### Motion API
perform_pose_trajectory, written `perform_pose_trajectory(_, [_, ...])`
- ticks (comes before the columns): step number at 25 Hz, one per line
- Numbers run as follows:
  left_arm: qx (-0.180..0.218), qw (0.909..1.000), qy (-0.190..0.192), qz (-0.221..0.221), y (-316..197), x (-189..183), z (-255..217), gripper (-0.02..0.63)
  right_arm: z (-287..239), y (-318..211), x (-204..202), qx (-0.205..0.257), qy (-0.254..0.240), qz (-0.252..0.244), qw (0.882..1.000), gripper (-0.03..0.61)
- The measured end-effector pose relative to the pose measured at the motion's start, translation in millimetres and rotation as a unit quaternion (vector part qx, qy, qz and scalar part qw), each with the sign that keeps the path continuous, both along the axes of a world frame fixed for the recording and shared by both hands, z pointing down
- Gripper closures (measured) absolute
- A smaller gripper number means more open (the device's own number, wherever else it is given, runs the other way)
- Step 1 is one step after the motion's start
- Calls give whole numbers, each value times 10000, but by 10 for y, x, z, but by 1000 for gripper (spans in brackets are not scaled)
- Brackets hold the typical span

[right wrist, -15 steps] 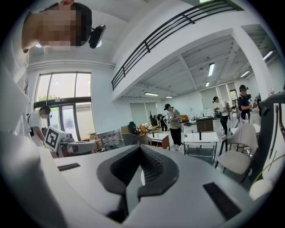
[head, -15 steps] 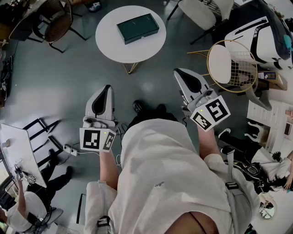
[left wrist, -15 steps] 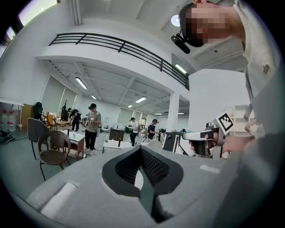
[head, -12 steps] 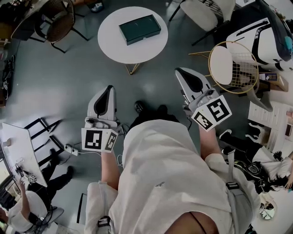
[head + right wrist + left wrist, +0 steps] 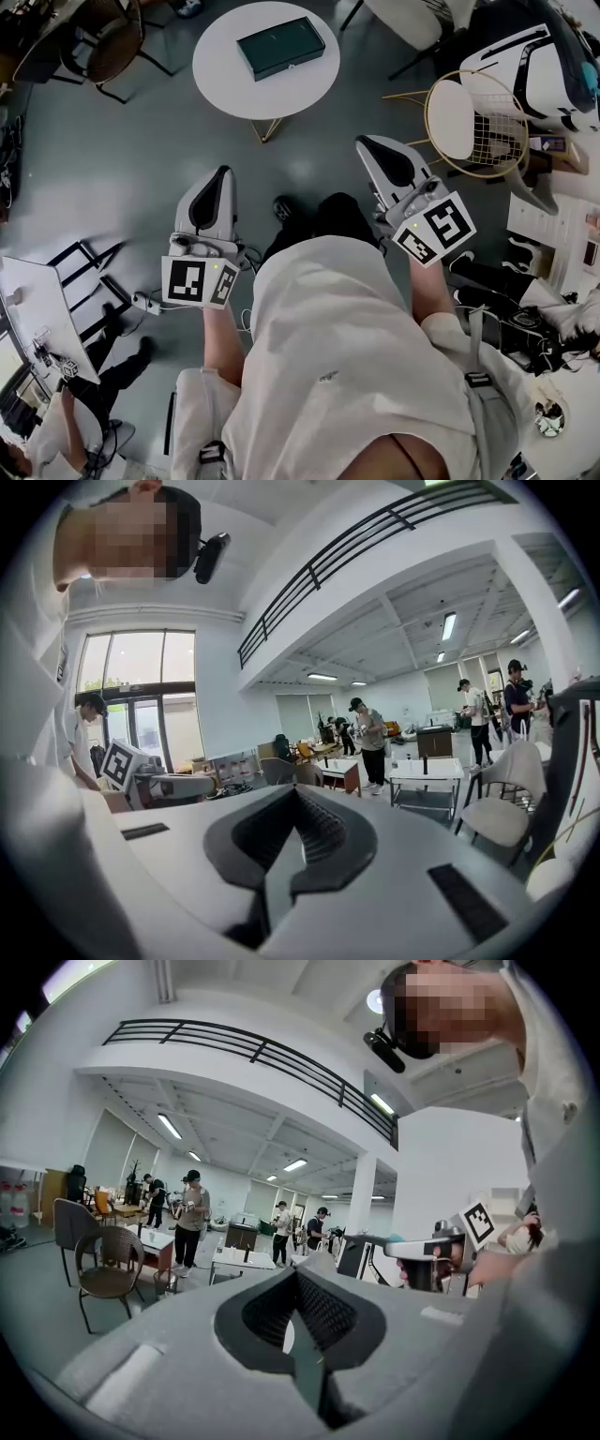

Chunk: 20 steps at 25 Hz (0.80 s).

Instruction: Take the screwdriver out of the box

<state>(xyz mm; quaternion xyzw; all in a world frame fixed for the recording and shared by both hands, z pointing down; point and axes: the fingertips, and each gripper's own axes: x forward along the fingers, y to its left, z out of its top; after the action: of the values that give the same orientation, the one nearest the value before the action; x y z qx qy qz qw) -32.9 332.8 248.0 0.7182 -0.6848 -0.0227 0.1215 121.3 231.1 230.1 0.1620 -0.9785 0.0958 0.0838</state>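
A dark green box (image 5: 280, 47) lies with its lid down on a round white table (image 5: 225, 84) at the top of the head view, well ahead of both grippers. No screwdriver shows in any view. My left gripper (image 5: 221, 176) is held at waist height over the grey floor, its jaws together and holding nothing. My right gripper (image 5: 366, 145) is held the same way, also shut and empty. In the left gripper view the left gripper (image 5: 298, 1274) points out into a large hall. The right gripper (image 5: 298, 792), seen in its own view, does too.
A gold wire chair (image 5: 473, 122) stands right of the table and a dark chair (image 5: 112, 42) at its far left. A white desk (image 5: 33, 309) with a seated person is at the left edge. A power strip (image 5: 145, 302) lies on the floor.
The table and box have slid slightly up in the head view, and a dark trouser leg has come forward. Both grippers stay shut in about the same places.
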Motion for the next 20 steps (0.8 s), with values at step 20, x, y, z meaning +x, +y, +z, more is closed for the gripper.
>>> perform_pose_trajectory(20, [-277, 9994, -118, 150, -749, 223, -90, 604, 337, -761, 142, -512, 100, 213, 9984, 572])
